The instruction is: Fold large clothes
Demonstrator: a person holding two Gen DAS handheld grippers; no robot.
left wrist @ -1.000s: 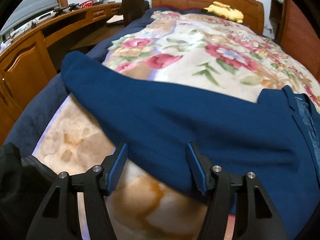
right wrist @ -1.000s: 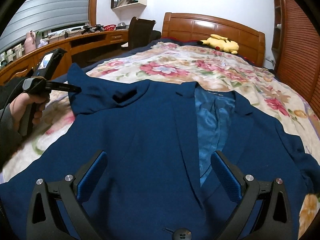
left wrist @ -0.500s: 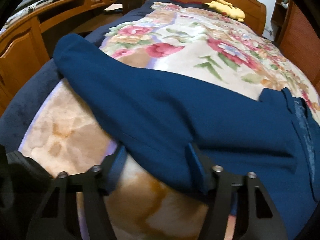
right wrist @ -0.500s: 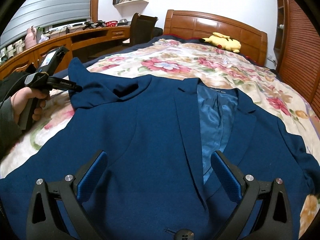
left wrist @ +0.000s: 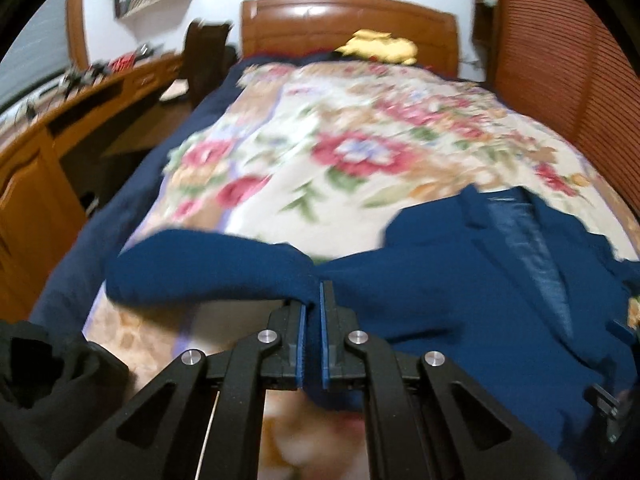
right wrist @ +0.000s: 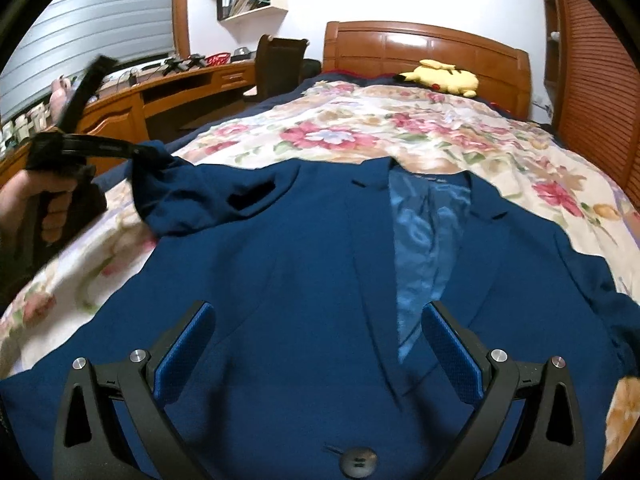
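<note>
A dark blue blazer (right wrist: 300, 264) lies face up on the floral bedspread, its lighter blue lining (right wrist: 424, 224) showing at the open front. My left gripper (left wrist: 313, 308) is shut on the blazer's left sleeve (left wrist: 208, 268) and lifts it off the bed. It also shows in the right wrist view (right wrist: 144, 152), holding the sleeve end up at the left. My right gripper (right wrist: 316, 340) is open and empty, low over the blazer's front near a dark button (right wrist: 357, 461).
The floral bedspread (right wrist: 360, 136) covers the bed. A yellow plush toy (right wrist: 444, 76) lies by the wooden headboard (right wrist: 420, 44). A wooden desk (right wrist: 160, 96) and a dark chair (right wrist: 280, 64) stand to the left. Slatted wardrobe doors (right wrist: 592, 60) are on the right.
My left gripper closed on the sleeve and raised it, folding it toward the blazer's body. My right gripper stayed open over the front.
</note>
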